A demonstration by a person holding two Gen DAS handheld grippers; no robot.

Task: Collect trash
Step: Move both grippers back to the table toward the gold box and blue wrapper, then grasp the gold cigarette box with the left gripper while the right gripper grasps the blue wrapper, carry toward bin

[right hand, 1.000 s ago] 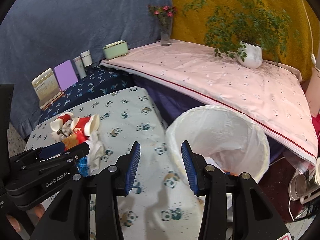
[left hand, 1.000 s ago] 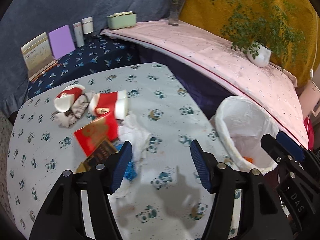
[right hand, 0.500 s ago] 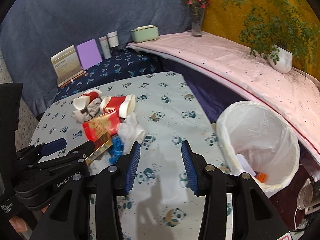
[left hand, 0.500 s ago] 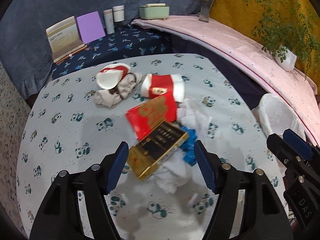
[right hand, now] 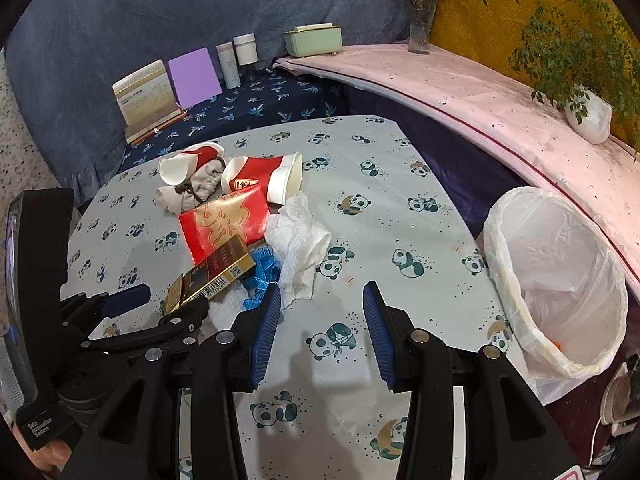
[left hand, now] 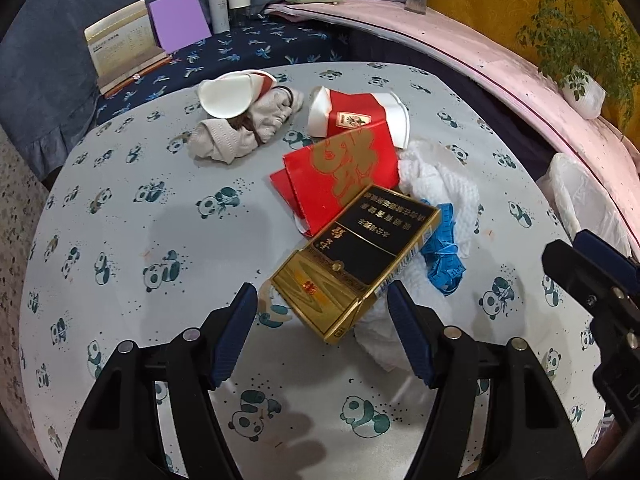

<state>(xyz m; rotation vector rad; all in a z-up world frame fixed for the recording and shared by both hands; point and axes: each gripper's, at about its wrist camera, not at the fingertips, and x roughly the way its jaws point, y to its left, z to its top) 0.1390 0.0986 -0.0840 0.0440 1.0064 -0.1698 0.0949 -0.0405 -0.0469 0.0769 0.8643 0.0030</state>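
Panda-print tablecloth covers a low table; a blue drape hangs behind it, a pink-covered ledge runs along the right.

Trash sits in one heap at mid-table: cigarette box, red envelope, white tissue, blue scrap, two paper cups, grey rag. The box lies tilted, its far end resting on the envelope, its near corner overhanging tissue.

Left gripper: fingers spread wide, nothing held, hovering just short of the box's near end, one finger to each side of it. Right gripper: also parted and empty, over bare cloth, between the heap and the bin.

The bin has a white liner and stands at the table's right edge. It looks nearly empty.

Handling estimate:
- Box: light, stiff card, glossy, so likely slippery. Grip across the narrow width near the gold end; squeeze gently, as it may crush if empty.
- Envelope: thin and flat, hard to pinch off the cloth. Take it by the raised folded edge.
- Tissue, rag: soft, compressible; pinch any raised fold.
- Cups: thin-walled, deform easily; grip at the rim.
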